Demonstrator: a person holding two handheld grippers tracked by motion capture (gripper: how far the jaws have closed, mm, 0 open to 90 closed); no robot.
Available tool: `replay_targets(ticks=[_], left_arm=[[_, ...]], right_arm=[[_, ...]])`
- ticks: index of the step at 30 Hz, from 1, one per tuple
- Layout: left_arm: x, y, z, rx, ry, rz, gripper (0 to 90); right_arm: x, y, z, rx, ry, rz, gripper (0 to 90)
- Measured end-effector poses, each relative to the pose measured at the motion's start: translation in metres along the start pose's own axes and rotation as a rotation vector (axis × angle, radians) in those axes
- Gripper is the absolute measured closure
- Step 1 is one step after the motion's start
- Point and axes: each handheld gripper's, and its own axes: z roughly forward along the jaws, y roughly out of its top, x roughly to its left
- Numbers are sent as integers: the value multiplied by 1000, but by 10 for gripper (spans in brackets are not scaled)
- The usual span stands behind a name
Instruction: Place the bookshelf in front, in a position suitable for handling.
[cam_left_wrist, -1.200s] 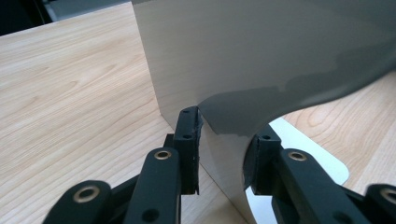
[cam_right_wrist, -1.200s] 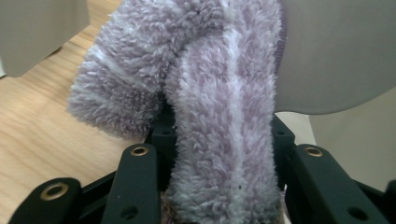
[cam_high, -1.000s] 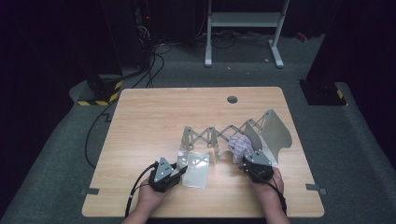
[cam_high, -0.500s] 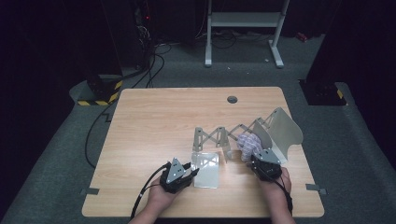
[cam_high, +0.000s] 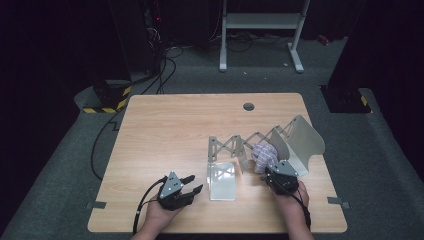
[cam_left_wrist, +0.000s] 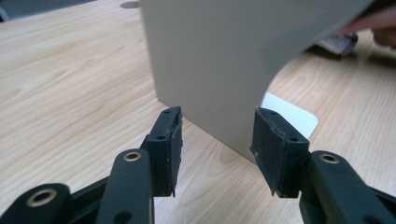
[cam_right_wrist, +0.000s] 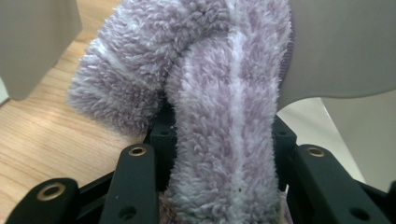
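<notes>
left hand-held gripper (cam_high: 192, 186): low on the bench (cam_high: 165, 135), jaws apart and just been opening, nothing pinched; the grey end plate (cam_left_wrist: 210, 70) stands just past its pads (cam_left_wrist: 273, 144).
right hand-held gripper (cam_high: 272, 172): clamped on a fluffy lilac-and-white striped sock (cam_right_wrist: 224, 102), which bulges up between its jaws.
sock's place: at the right of the bench, between the rack's two plates, near the curved plate (cam_high: 307, 137).
rack: an expanding scissor-link rack (cam_high: 242, 145), its flat plate (cam_high: 222, 181) lying just right of the left hand-held gripper.
writing: no brand or lettering i can read.
</notes>
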Motion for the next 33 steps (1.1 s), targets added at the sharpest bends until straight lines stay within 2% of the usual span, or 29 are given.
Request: replay_targets(ticks=[2, 6, 11, 15, 19, 27, 31, 33], left_arm=[[7, -7, -6, 16, 24, -7, 528], [14, -11, -5, 36, 53, -22, 528], [13, -13, -2, 58, 58, 1, 519], [16, -12, -2, 50, 74, -16, 511], [19, -12, -3, 47, 86, -13, 505], [19, -9, -7, 19, 73, -11, 485], [19, -9, -6, 23, 70, -15, 452], [19, -9, -7, 24, 77, -24, 446]], right_arm=[[1, 3, -3, -14, 8, 8, 581], [5, 4, -3, -11, 18, 4, 583], [4, 21, -26, -117, 7, 12, 585], [8, 27, -36, -154, 21, 5, 584], [10, 32, -41, -175, 35, 13, 582], [9, 42, -57, -242, 52, 57, 577], [11, 46, -64, -270, 56, 59, 574], [14, 52, -74, -310, 67, 52, 569]])
